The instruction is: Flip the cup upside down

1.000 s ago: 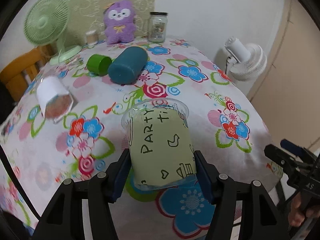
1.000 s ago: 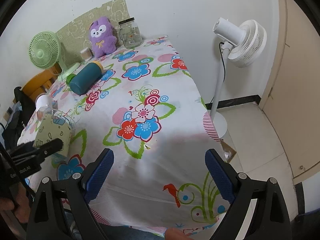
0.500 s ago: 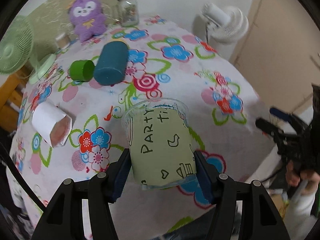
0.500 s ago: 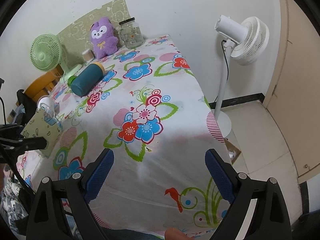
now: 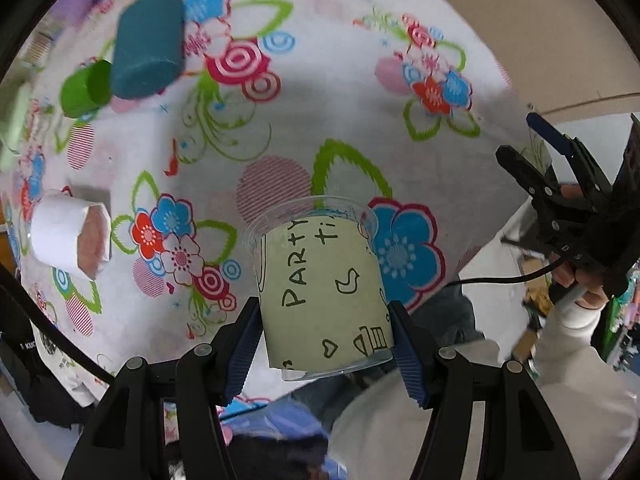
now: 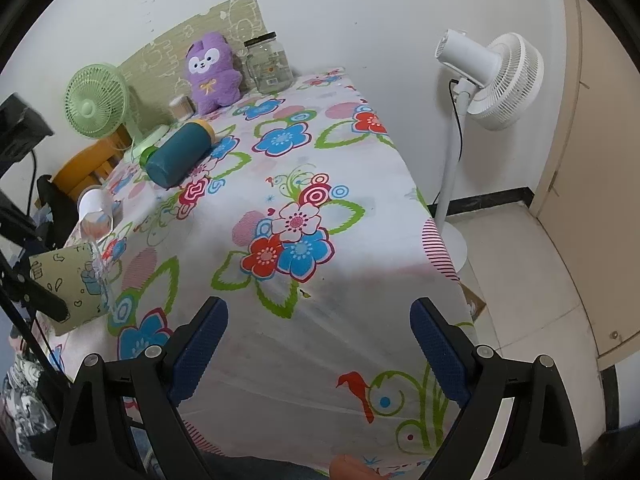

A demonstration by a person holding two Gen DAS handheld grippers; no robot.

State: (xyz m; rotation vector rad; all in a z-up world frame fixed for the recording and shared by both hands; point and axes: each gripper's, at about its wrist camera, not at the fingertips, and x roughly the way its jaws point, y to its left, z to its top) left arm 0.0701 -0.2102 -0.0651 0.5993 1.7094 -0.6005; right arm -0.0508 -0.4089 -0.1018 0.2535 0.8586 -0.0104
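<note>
My left gripper (image 5: 322,340) is shut on a clear plastic cup (image 5: 324,292) with a pale green "PARTY" paper sleeve. It holds the cup in the air above the near edge of the floral table (image 5: 320,92), tipped forward with its open mouth pointing down toward the cloth. The cup also shows in the right wrist view (image 6: 70,284), lying about level at the far left with its mouth toward the table. My right gripper (image 6: 320,344) is open and empty over the table's near right corner; it also shows in the left wrist view (image 5: 560,184).
A white paper-wrapped cup (image 5: 68,236) lies on its side on the left. A teal bottle (image 5: 148,44) with a green cap (image 5: 84,88) lies further back. A purple plush (image 6: 212,72), glass jar (image 6: 268,64) and green desk fan (image 6: 96,100) stand at the back. A white floor fan (image 6: 492,80) stands right of the table.
My left gripper has lifted the cup off the table and tipped it forward, so the view now looks down on the cloth. The right gripper has barely moved.
</note>
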